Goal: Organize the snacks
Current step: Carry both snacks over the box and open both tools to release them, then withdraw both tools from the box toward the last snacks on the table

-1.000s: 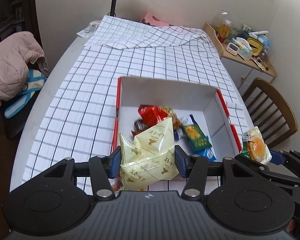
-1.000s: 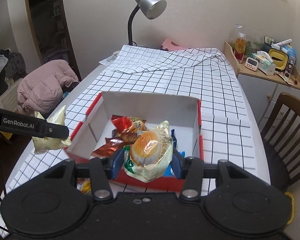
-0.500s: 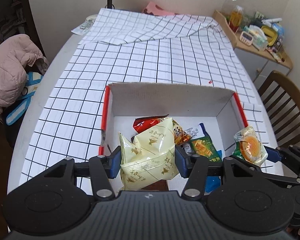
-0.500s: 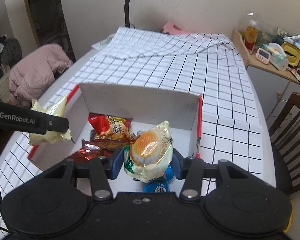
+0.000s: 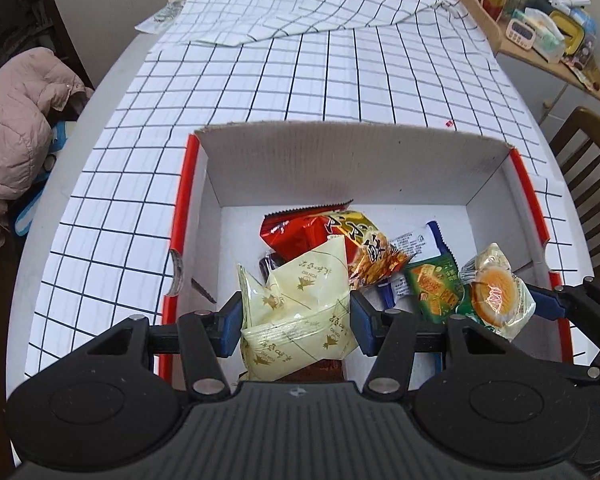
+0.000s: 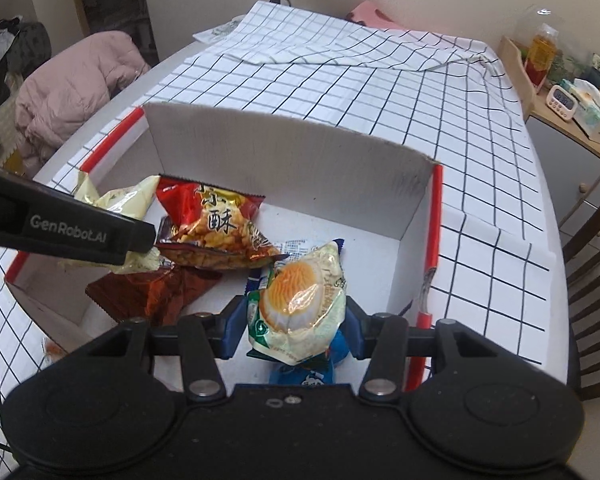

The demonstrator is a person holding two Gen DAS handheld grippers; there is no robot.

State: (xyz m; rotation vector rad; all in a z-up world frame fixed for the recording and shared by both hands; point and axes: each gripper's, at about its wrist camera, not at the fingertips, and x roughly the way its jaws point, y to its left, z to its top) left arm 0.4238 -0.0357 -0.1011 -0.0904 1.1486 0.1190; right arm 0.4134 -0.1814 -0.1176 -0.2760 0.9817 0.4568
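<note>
Left wrist view: the left gripper (image 5: 296, 322) fingers pinch a pale yellow snack bag (image 5: 300, 316) with gold leaves; the right gripper (image 6: 296, 322) fingers pinch a clear-wrapped orange-yellow pastry (image 6: 296, 304).

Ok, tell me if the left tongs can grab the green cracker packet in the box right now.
Probably not: the left tongs are shut on the pale yellow packet, so they cannot take the green cracker packet until they drop it.

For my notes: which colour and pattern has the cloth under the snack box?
The cloth is white with a thin dark grid, clearest in the left wrist view.
</note>
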